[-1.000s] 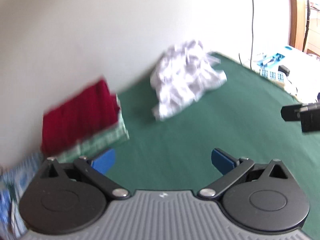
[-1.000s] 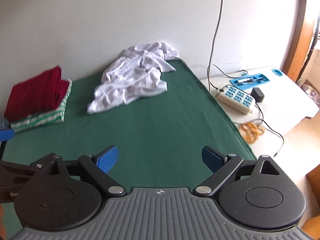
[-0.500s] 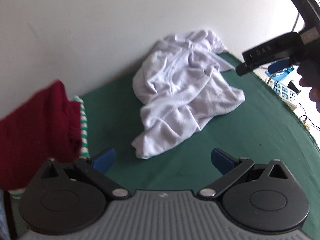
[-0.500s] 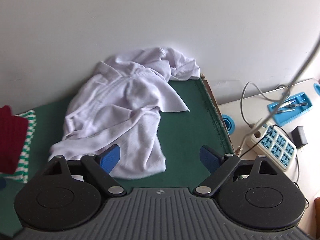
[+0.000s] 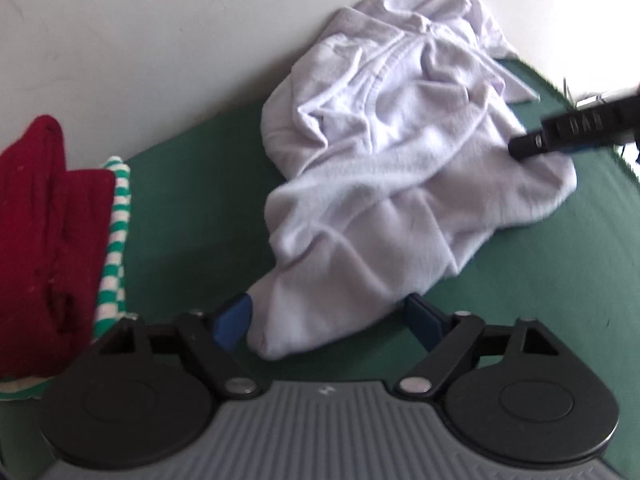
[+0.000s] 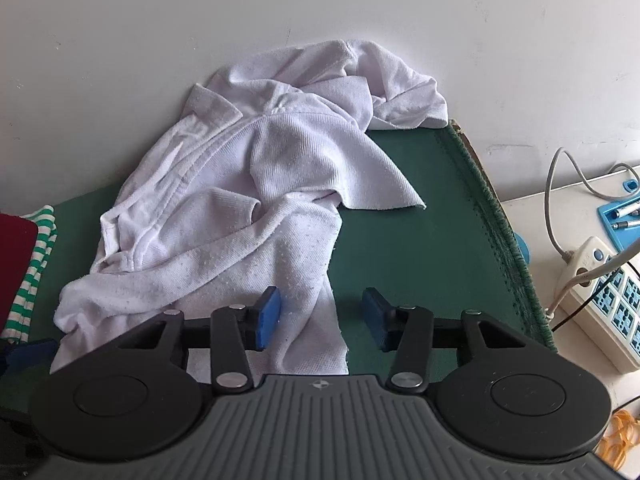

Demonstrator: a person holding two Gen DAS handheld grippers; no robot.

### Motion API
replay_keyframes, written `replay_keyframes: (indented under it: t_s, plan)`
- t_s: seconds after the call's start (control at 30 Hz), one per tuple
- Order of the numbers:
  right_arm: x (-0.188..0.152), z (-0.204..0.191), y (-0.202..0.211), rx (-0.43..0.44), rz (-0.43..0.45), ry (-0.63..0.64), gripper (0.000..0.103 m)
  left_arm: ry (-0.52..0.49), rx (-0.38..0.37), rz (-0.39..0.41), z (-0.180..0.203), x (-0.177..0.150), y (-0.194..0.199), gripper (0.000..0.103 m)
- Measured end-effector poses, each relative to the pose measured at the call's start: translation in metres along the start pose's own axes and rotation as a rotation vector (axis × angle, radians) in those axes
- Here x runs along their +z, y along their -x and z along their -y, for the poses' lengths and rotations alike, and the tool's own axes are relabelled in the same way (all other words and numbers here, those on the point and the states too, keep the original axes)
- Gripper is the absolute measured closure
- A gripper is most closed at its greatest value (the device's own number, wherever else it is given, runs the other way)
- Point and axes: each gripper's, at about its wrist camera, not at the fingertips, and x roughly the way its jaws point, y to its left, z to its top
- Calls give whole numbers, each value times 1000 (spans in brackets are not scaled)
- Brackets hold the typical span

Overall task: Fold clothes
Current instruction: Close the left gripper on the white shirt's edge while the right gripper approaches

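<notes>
A green cloth-covered table (image 6: 420,248) runs up to a plain pale wall (image 6: 320,8), and at its 9 o'clock side sits a stack of folded clothes: a dark red garment (image 5: 48,240) lying on a green-and-white striped one (image 5: 116,236). Off the table's 3 o'clock edge a side surface carries a white power strip (image 6: 604,304) with its grey cable (image 6: 560,200) and a blue tray (image 6: 620,216) (its contents are too small to name). Nothing lies on top of the crumpled white shirt (image 6: 248,200), which is heaped in the middle of the table and reaches back to the wall at 12 o'clock. It is a soft, ribbed knit with a collar and a seamed front opening, creased into loose folds. In the left wrist view, the left gripper (image 5: 332,320) is low over the shirt's nearest corner at 6 o'clock; its jaws are closing, with that rounded end of fabric between the blue pads, the left one against the cloth and the right one still apart from it. In the right wrist view, the right gripper (image 6: 320,316) straddles the shirt's lower hem edge, jaws closing, with cloth beside the left pad and bare green cloth before the right pad; neither has a grip yet.
</notes>
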Motion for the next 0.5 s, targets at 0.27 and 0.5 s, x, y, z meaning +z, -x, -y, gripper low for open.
replay_keyframes:
  t_s: [0.27, 0.5]
  plan:
    - [-3, 5, 18, 74, 56, 4, 95, 18, -34, 25, 9, 10, 6, 86]
    - [-32, 7, 89, 209, 47, 6, 103, -1, -101, 125, 5, -26, 83, 89]
